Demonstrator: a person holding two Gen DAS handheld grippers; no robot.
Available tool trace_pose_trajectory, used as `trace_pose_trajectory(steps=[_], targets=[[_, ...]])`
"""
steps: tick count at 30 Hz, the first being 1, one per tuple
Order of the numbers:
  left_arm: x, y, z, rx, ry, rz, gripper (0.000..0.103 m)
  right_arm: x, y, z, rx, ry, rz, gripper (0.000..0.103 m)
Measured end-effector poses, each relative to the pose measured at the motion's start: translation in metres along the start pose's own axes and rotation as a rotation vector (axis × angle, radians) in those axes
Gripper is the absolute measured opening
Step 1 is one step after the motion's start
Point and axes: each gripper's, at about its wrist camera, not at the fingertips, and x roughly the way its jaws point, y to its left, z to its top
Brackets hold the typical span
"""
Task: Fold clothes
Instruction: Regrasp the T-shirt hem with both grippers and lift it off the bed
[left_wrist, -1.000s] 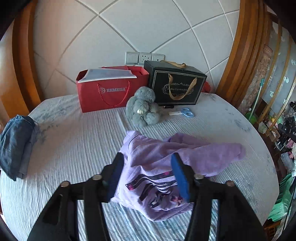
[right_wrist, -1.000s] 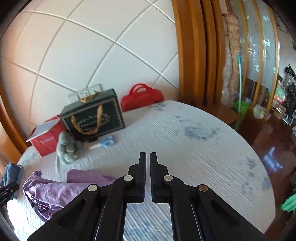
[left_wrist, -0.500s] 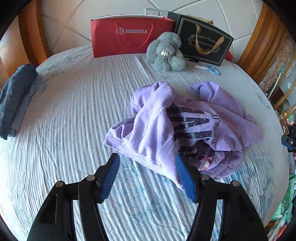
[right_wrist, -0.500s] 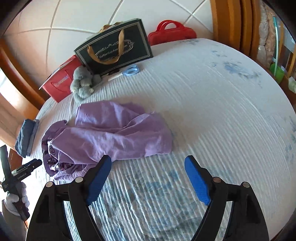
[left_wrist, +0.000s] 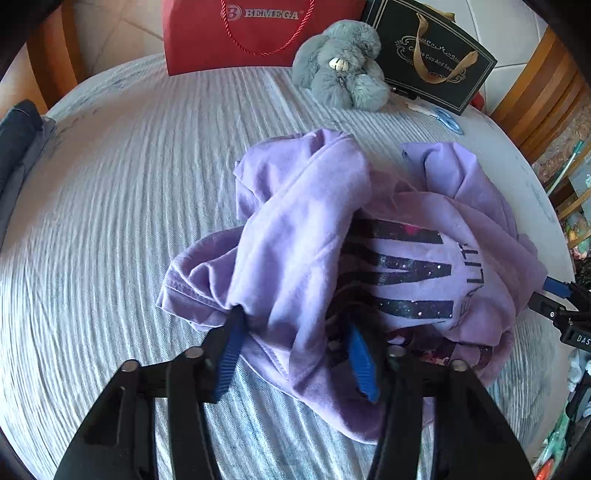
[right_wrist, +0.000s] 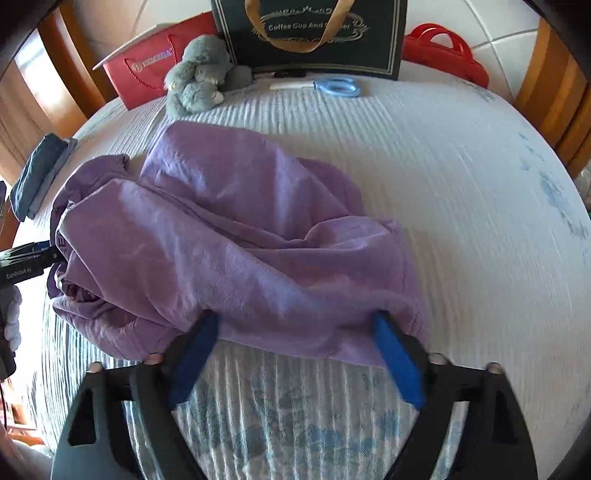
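A crumpled purple shirt (left_wrist: 303, 240) with a dark print lies in a heap on the round table with its striped cloth (left_wrist: 129, 192). It also shows in the right wrist view (right_wrist: 221, 236). My left gripper (left_wrist: 291, 325) is open, its blue pads straddling a fold at the shirt's near edge. My right gripper (right_wrist: 295, 325) is open wide, its pads tucked under the shirt's near hem on the opposite side. Neither is closed on the cloth.
At the back stand a red bag (left_wrist: 255, 33), a grey plush toy (left_wrist: 343, 66) and a black gift bag (left_wrist: 432, 55), with blue scissors (right_wrist: 332, 85) beside them. Folded dark blue clothes (left_wrist: 18, 147) lie at the left edge. A red case (right_wrist: 443, 51) lies behind.
Both grippers have moved down and forward onto the shirt. The right gripper went from shut to wide open. The left stayed open and now has the cloth between its pads.
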Motion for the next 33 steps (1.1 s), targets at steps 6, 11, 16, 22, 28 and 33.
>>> trace_pose_trajectory(steps=[6,11,16,22,28,33], targets=[[-0.058,-0.006,0.003,0.014,-0.147,0.077,0.005,-0.071,-0.007,0.012,0.021,-0.250,-0.036,0.005],[-0.148,-0.003,0.011,0.030,-0.355,0.093,0.005,-0.143,-0.012,0.021,0.037,-0.465,-0.067,0.001],[-0.197,0.002,0.012,0.062,-0.439,0.090,0.005,-0.177,-0.010,0.026,0.069,-0.413,0.070,0.005],[-0.188,0.038,-0.009,-0.001,-0.380,0.104,0.005,-0.106,0.024,-0.016,0.038,-0.204,0.123,0.081],[-0.163,0.059,-0.029,-0.023,-0.296,0.134,0.005,-0.042,0.065,-0.040,-0.067,-0.120,0.105,0.081],[-0.153,0.068,-0.033,-0.040,-0.265,0.137,0.005,-0.012,0.085,-0.032,-0.162,-0.113,0.089,0.082]])
